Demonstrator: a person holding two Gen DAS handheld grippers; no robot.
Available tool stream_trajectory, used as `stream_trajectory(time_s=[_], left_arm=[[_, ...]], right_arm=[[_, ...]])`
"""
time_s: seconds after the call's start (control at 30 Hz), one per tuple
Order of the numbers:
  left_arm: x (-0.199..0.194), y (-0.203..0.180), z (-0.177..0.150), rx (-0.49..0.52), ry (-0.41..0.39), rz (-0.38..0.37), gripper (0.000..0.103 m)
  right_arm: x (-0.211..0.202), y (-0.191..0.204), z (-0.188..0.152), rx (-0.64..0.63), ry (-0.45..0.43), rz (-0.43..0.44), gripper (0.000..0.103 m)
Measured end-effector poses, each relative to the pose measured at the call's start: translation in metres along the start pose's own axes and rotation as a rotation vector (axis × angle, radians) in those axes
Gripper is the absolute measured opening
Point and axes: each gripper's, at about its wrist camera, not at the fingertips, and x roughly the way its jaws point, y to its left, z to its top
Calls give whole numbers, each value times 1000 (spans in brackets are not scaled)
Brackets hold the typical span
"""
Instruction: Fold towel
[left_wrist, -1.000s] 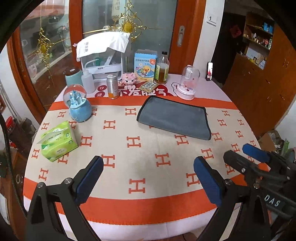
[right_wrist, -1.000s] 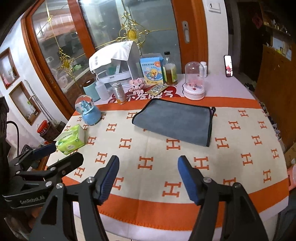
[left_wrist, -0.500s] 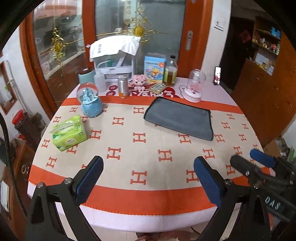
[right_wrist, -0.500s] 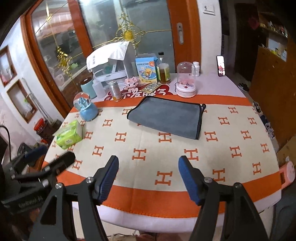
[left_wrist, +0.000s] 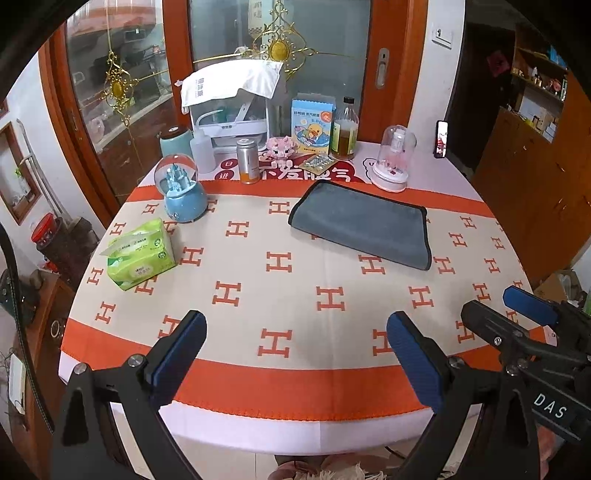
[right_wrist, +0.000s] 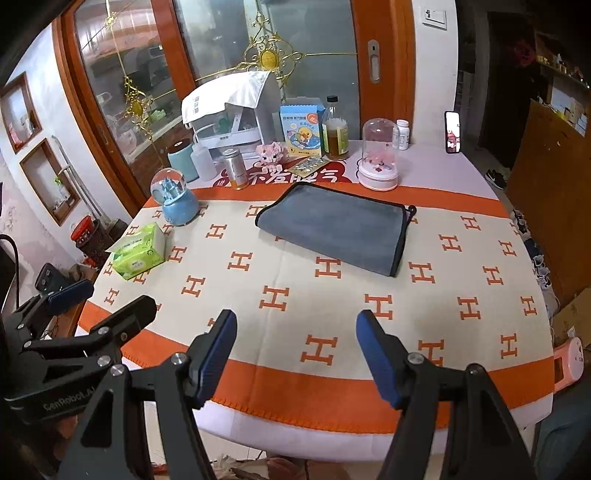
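Note:
A grey towel (left_wrist: 364, 226) with a dark edge lies folded flat on the far half of the round table; it also shows in the right wrist view (right_wrist: 334, 226). My left gripper (left_wrist: 295, 343) is open and empty, held back over the table's near edge, well short of the towel. My right gripper (right_wrist: 295, 339) is open and empty too, over the near edge. The right gripper shows at the lower right of the left wrist view (left_wrist: 517, 317). The left gripper shows at the lower left of the right wrist view (right_wrist: 99, 302).
The table wears a cream and orange cloth (left_wrist: 280, 284) with H marks. A green tissue pack (left_wrist: 140, 254) and a blue snow globe (left_wrist: 181, 192) stand left. A can (left_wrist: 247, 160), bottle (left_wrist: 345, 129), carton, glass dome (left_wrist: 393, 162) and white rack line the back. Wooden cabinets stand right.
Both grippers have drawn back and up from the table, so more of the table and its near edge shows. The towel has not moved.

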Motion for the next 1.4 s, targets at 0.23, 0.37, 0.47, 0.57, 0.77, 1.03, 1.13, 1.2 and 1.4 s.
stream_trajectory(time_s=[0.23, 0.37, 0.47, 0.57, 0.77, 1.03, 1.13, 1.2, 1.4], left_arm=[[5, -3, 1, 4, 16, 8, 98], [6, -3, 0, -2, 21, 13, 98], [7, -3, 0, -6, 26, 15, 98], [6, -3, 0, -6, 25, 15, 98], [4, -1, -2, -6, 22, 22, 98], [4, 0, -2, -8, 22, 20, 98], [4, 0, -2, -8, 22, 21, 98], [4, 0, -2, -9, 23, 20, 98], [4, 0, -2, -8, 24, 20, 98]], right_arm=[[2, -1, 2, -2, 2, 4, 68], [3, 0, 3, -11, 0, 12, 68], [4, 0, 3, -16, -1, 26, 68], [4, 0, 3, -15, -1, 29, 68], [5, 1, 1, -11, 4, 37, 68], [5, 1, -1, -7, 8, 36, 68], [6, 0, -2, 1, 12, 35, 68], [6, -1, -2, 4, 12, 34, 68], [6, -1, -3, 5, 11, 31, 68]])
